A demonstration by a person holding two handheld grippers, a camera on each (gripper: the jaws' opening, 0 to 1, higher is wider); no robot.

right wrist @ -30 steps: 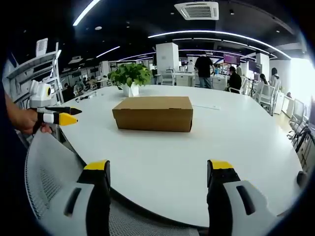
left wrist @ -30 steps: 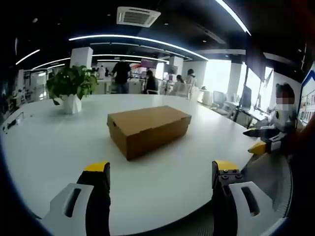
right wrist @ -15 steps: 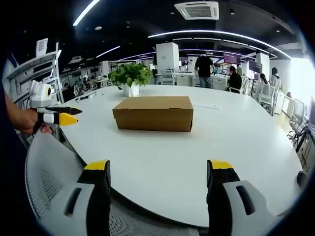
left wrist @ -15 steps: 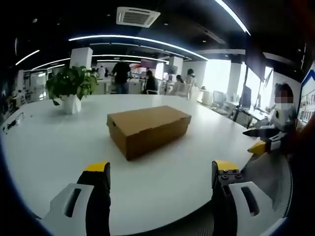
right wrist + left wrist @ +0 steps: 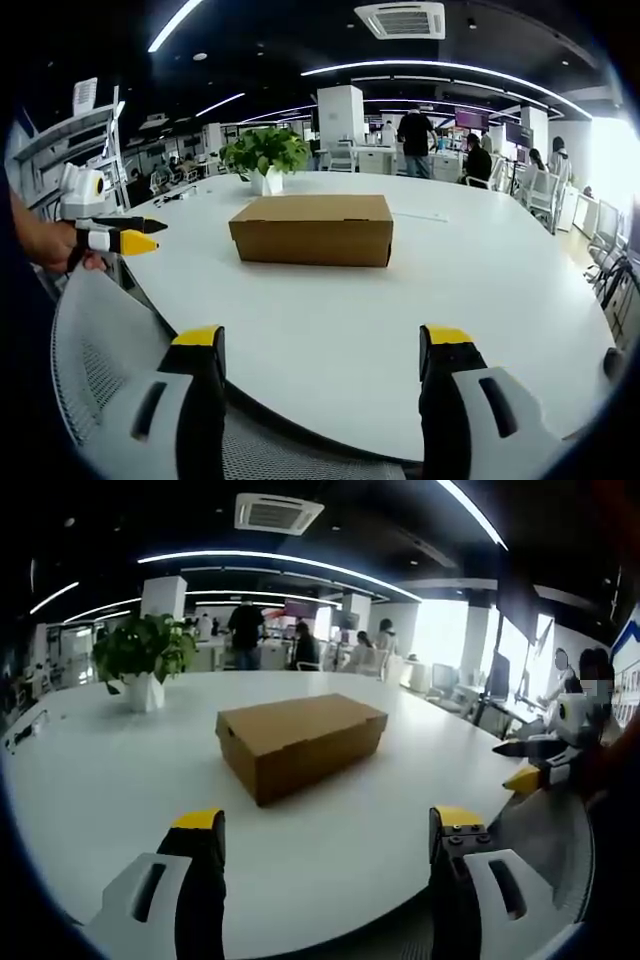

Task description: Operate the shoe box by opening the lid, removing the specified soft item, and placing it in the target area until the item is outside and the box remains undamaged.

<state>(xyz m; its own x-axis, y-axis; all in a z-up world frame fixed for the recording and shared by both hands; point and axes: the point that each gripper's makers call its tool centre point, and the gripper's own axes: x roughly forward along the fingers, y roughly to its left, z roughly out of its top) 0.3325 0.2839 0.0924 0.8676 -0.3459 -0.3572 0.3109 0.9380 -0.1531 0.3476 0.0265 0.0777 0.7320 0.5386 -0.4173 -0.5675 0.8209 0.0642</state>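
A brown cardboard shoe box (image 5: pixel 298 741) lies on the white round table (image 5: pixel 100 780), its lid down. The same box (image 5: pixel 313 229) sits mid-table in the right gripper view. My left gripper (image 5: pixel 325 825) is open near the table's near edge, well short of the box. My right gripper (image 5: pixel 322 340) is open too, held over a chair back, also apart from the box. Each gripper appears in the other's view: the right gripper (image 5: pixel 535 765) at the right edge, the left gripper (image 5: pixel 110 235) at the left, held by a hand.
A potted green plant (image 5: pixel 143 658) stands on the far left of the table, seen as the plant (image 5: pixel 265 160) behind the box. A grey mesh chair back (image 5: pixel 110 350) is under my right gripper. People stand and sit at desks in the background.
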